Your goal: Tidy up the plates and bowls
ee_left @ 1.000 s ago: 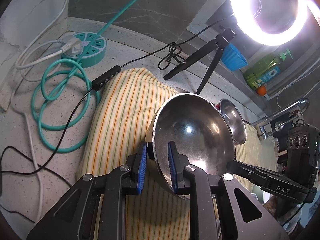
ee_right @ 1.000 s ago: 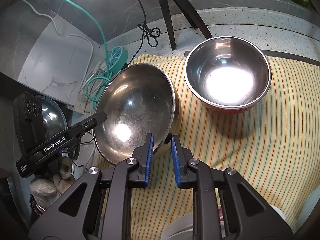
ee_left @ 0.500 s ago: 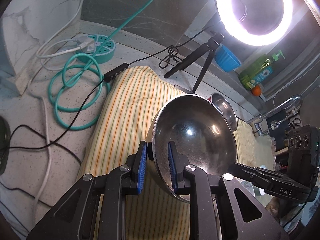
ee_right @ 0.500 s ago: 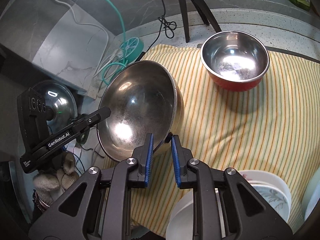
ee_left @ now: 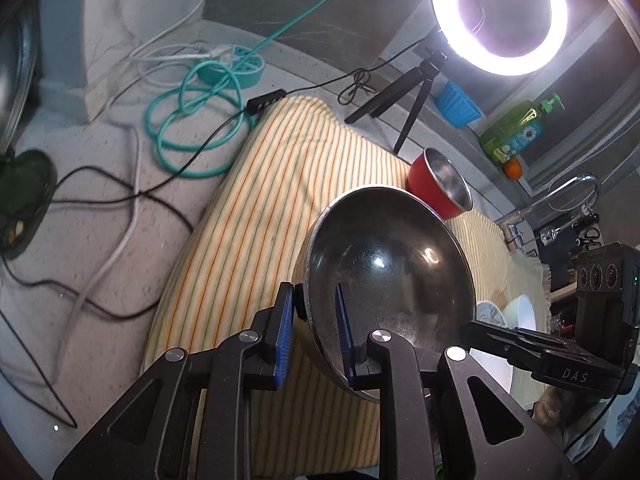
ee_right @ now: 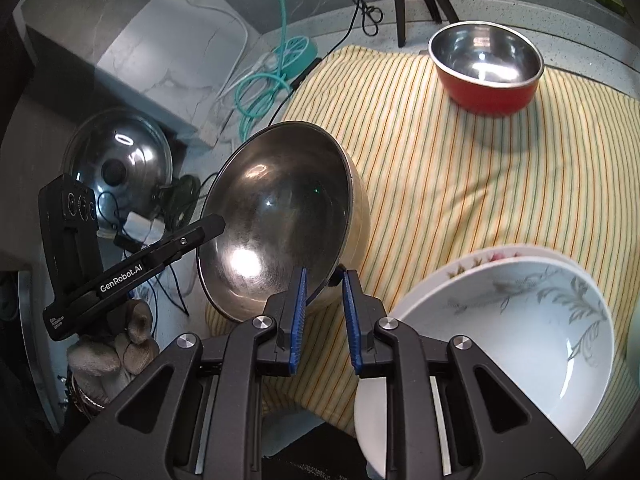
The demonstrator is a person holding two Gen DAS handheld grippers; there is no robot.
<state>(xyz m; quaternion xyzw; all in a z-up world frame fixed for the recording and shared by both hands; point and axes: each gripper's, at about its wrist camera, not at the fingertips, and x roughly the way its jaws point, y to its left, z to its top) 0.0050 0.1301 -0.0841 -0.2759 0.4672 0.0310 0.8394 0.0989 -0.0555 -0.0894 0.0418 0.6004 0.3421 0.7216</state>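
A large steel bowl [ee_left: 392, 280] [ee_right: 276, 216] hangs tilted above the near left part of the striped cloth [ee_left: 272, 200] [ee_right: 440, 160]. My left gripper [ee_left: 314, 300] is shut on its left rim, one pad inside and one outside. My right gripper [ee_right: 325, 280] is shut on the opposite rim. Each gripper shows in the other's view, at the bowl's far edge. A red bowl with a steel inside [ee_left: 438, 188] [ee_right: 486, 68] stands alone at the back of the cloth. Stacked white flowered bowls [ee_right: 500, 332] [ee_left: 516, 312] sit at the near right.
A ring light on a black tripod [ee_left: 404, 92] stands behind the cloth. A teal cable coil and power strip [ee_left: 200, 120] and loose black and white wires lie to the left. A glass pot lid [ee_right: 116, 160] lies lower left. A faucet [ee_left: 568, 192], soap bottle [ee_left: 516, 132] and blue cup [ee_left: 456, 104] are at the back right.
Both grippers carried the steel bowl back toward the near edge of the cloth, away from the red bowl. The white bowls and the glass lid came into view.
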